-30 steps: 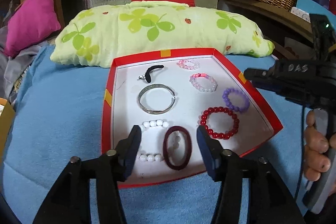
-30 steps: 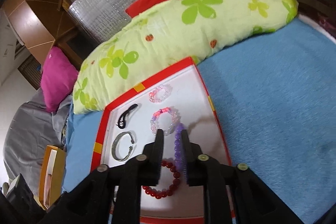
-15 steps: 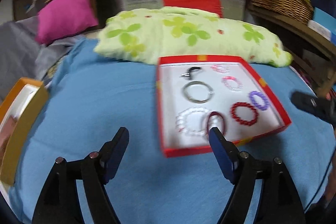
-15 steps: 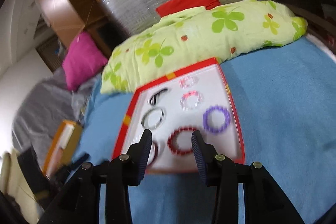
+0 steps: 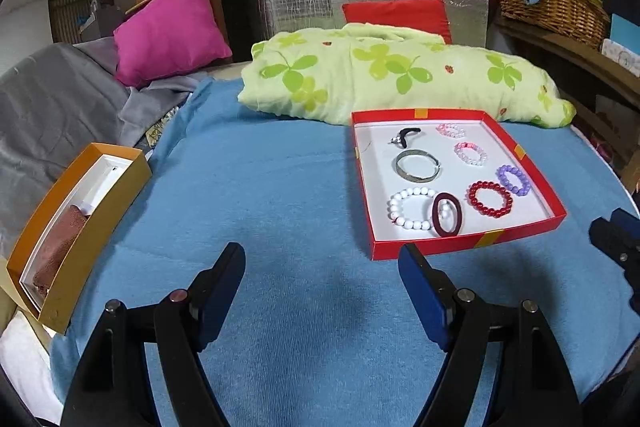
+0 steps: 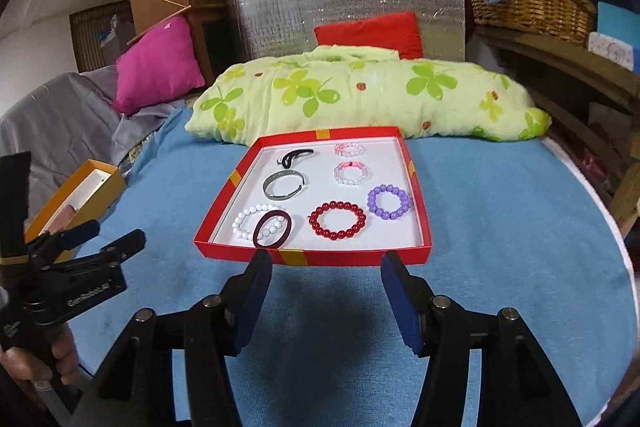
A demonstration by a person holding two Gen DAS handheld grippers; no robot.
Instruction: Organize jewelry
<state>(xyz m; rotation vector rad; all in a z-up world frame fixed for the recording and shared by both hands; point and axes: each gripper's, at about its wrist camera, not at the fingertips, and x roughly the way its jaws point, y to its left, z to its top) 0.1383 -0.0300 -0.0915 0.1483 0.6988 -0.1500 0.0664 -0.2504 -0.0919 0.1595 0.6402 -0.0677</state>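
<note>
Now we hold both tools over the blue blanket (image 6: pixel 500 227) on the bed, short of the red tray (image 6: pixel 352 258) that carries the jewelry. Our left tool (image 5: pixel 322 279) stands wide apart with nothing between its pads, only blanket below. Our right tool (image 6: pixel 326 285) has its jaws opening, and nothing sits between them either.

From the right wrist view the tray lies at twelve o'clock, just past the fingertips. Inside it, the white bead bracelet (image 6: pixel 246 221) rests at the seven o'clock corner with the dark maroon band (image 6: pixel 272 223) lying partly over it. The red bead bracelet (image 6: pixel 337 220) lies near the front edge, the purple bead bracelet (image 6: pixel 389 201) at four o'clock. The silver bangle (image 6: pixel 283 185) lies at nine o'clock, the black clip (image 6: pixel 296 155) at eleven o'clock, the pale pink bracelet (image 6: pixel 351 173) at centre back and the small pink bracelet (image 6: pixel 350 148) at twelve o'clock.

An orange box (image 5: pixel 86 251) sits at nine o'clock from the left tool, well apart from the tray. A clover-print pillow (image 6: pixel 360 95) lies behind the tray.

White lettering on the left tool's body shows in the right wrist view; we cannot read it surely.
</note>
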